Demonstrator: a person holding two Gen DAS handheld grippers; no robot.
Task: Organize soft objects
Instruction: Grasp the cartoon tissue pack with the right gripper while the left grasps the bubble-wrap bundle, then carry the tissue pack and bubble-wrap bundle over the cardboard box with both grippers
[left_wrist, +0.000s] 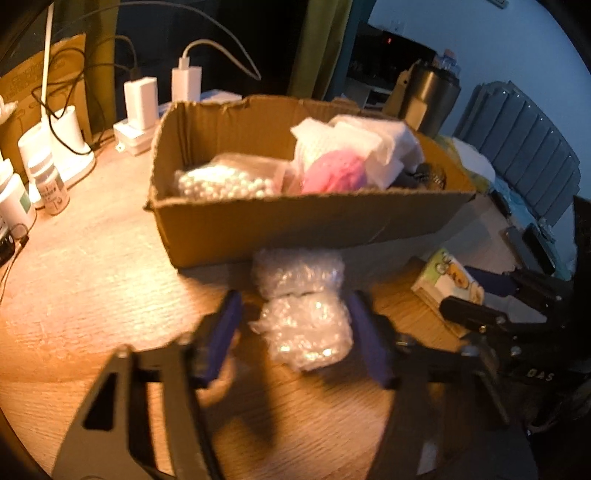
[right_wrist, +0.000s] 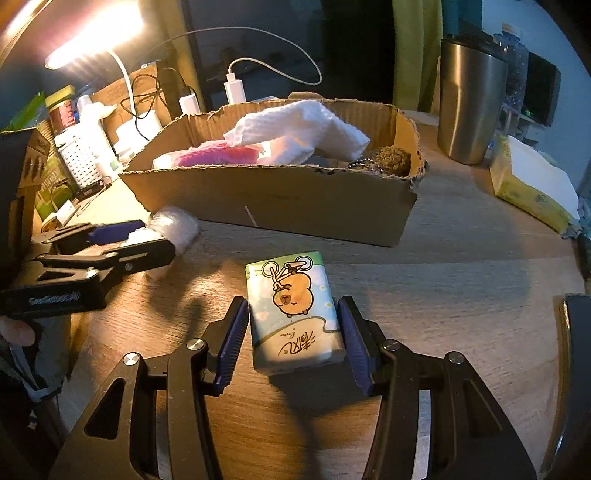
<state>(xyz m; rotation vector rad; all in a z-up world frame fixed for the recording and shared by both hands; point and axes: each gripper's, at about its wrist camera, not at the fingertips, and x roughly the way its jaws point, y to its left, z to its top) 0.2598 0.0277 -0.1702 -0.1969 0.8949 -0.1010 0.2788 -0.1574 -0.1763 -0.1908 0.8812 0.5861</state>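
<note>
— How far along are you?

— Most of it looks done, I'd say. The box (right_wrist: 280, 206) already holds a white cloth (right_wrist: 295, 125), a pink fluffy thing (right_wrist: 214, 155), a bag of white beads (left_wrist: 225, 182) and something dark and fuzzy (right_wrist: 391, 160) at the far end.

— What's left on the table (right_wrist: 461, 295)?

— Two things that I can see: the bubble wrap (left_wrist: 303, 314) and the tissue pack (right_wrist: 295, 314). Both lie on the wood just in front of the box, near each other.

— And your grippers?

— My left gripper (left_wrist: 295, 332) is spread wide around the bubble wrap, fingers either side. The right finger seems at or very near the wrap, the left one stands clear; that view is blurred, so I can't be sure of contact. My right gripper (right_wrist: 293, 339) straddles the near half of the tissue pack, jaws apart, pads just beside its long edges with a thin gap on the left.

— So nothing is gripped?

— No, nothing is held yet. By my reckoning, two closes, two lifts and two drops into the box remain. There's room near the beads.
</note>
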